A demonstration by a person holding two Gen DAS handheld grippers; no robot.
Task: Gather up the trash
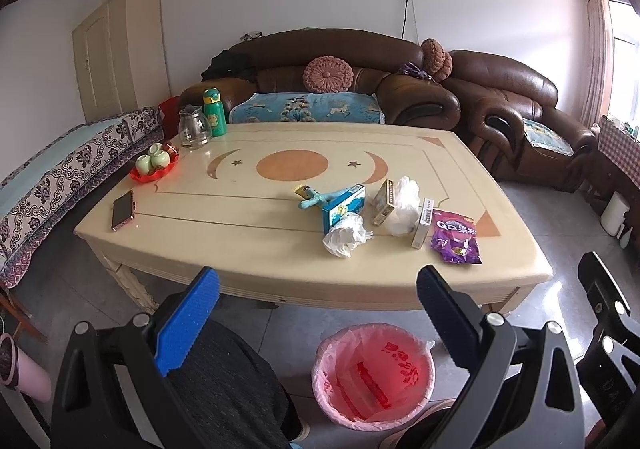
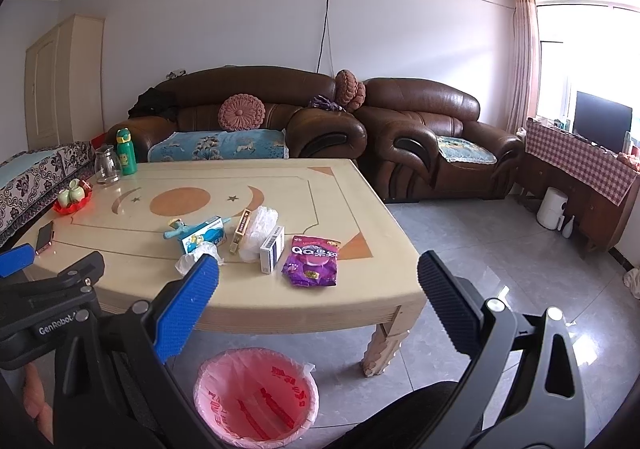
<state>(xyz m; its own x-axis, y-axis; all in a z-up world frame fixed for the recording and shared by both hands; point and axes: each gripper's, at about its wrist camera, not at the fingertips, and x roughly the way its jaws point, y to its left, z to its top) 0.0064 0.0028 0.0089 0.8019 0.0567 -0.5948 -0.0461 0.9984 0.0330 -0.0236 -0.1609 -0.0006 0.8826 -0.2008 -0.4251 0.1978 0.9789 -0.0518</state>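
The trash lay clustered near the tabletop's front right corner: a purple snack bag [image 1: 456, 236] closest to the edge, a white carton [image 1: 423, 222] just beside it, then a clear plastic bag [image 1: 404, 205], a brown box [image 1: 384, 202], a blue box [image 1: 343, 206] and a crumpled white bag [image 1: 345, 235]. A pink-lined bin [image 1: 373, 376] stood on the floor below the front edge. The left gripper [image 1: 318, 319] and right gripper [image 2: 318, 307] hung spread wide, empty, short of the table [image 1: 240, 249].

Cream table [image 1: 280, 273] — wrappers [image 1: 456, 235], boxes [image 1: 343, 206], phone [image 1: 123, 210]
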